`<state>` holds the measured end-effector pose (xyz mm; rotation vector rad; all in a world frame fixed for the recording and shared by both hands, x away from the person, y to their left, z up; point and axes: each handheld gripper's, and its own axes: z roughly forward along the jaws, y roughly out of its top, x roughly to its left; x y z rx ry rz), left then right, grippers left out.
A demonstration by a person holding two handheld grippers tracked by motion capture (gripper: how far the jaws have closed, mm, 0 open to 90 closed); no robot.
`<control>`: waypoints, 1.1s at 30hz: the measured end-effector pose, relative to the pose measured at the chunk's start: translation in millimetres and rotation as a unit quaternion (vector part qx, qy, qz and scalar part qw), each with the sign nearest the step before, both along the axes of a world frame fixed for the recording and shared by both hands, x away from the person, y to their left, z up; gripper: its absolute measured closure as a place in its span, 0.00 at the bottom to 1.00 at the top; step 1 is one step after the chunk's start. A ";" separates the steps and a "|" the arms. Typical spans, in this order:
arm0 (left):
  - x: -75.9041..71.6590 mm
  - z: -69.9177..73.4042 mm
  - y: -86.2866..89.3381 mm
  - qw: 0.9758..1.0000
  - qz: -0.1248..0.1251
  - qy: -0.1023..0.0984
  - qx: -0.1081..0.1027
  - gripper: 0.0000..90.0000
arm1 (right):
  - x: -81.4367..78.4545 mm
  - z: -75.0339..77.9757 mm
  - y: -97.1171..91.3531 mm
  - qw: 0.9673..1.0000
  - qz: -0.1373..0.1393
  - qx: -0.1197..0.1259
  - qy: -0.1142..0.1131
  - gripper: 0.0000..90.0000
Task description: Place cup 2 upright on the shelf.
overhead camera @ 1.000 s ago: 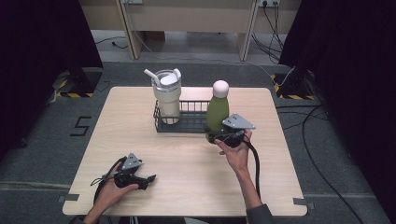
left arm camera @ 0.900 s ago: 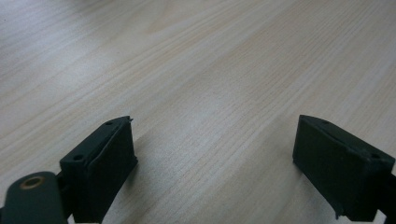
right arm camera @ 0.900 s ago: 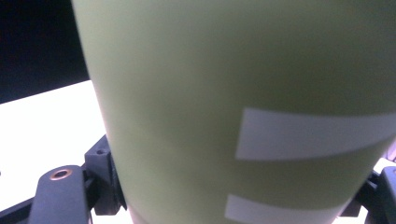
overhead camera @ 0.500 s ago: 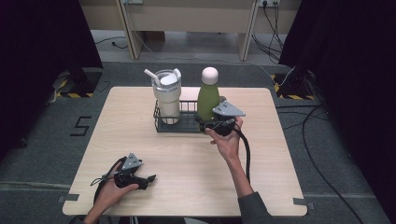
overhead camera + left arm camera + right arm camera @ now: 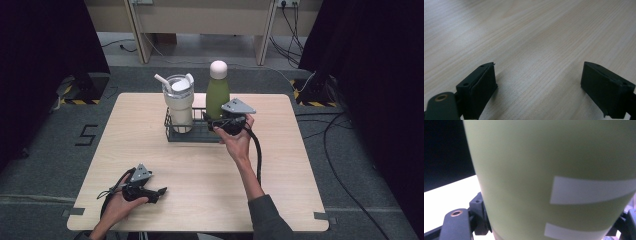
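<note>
High view: the right gripper (image 5: 226, 124) is clamped on the lower body of a green bottle (image 5: 217, 97) with a pale pink cap, holding it upright over the right half of a black wire basket (image 5: 172, 134) that sits at about 12 o'clock from the table's centre. A white tumbler (image 5: 179, 102) with a straw and lid stands in the basket's left half, at 9 o'clock of the bottle and just beside it. Whether the bottle's base is already inside the basket or hangs above its rim is hidden by the gripper. The left gripper (image 5: 152, 192) rests on the wooden table (image 5: 280, 200) at about 7 o'clock, well apart from the basket.

Left gripper view: its two black jaws stand wide apart over bare wood grain, with nothing between them.

Right gripper view: the green bottle (image 5: 554, 170), with two white stripes, is pinched between the jaws at both sides.

The step in hand looks like placing the bottle into the basket beside the tumbler. The next move probably calls for lowering it straight down into the free compartment, keeping it upright and off the tumbler, then opening the jaws once its base is seated.
</note>
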<state>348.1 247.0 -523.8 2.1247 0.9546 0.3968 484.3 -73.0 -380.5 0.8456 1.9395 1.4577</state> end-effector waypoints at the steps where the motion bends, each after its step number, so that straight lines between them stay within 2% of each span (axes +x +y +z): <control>1: 0.0 0.0 0.0 1.000 0.000 0.000 0.000 0.13 | 1.8 0.8 0.8 1.000 -0.001 -0.002 -0.002 0.23; 9: 0.0 0.1 0.0 1.000 0.000 0.000 0.000 0.13 | 15.1 1.1 8.4 1.000 -0.010 -0.008 0.002 0.23; 14: 0.0 0.1 0.1 1.000 0.000 0.000 0.000 0.13 | 22.7 0.6 12.0 1.000 -0.008 0.004 0.006 0.23; 22: 0.0 0.1 0.0 1.000 0.000 0.000 0.000 0.13 | 34.3 -0.4 15.4 1.000 -0.020 -0.004 0.010 0.23; 31: 0.0 0.0 0.0 1.000 0.000 0.000 0.000 0.13 | 47.6 -11.5 18.5 0.999 -0.031 0.002 0.017 0.23; 33: 0.0 0.0 0.0 1.000 0.000 0.000 0.000 0.13 | 50.5 -13.8 19.5 0.999 -0.035 -0.005 0.017 0.23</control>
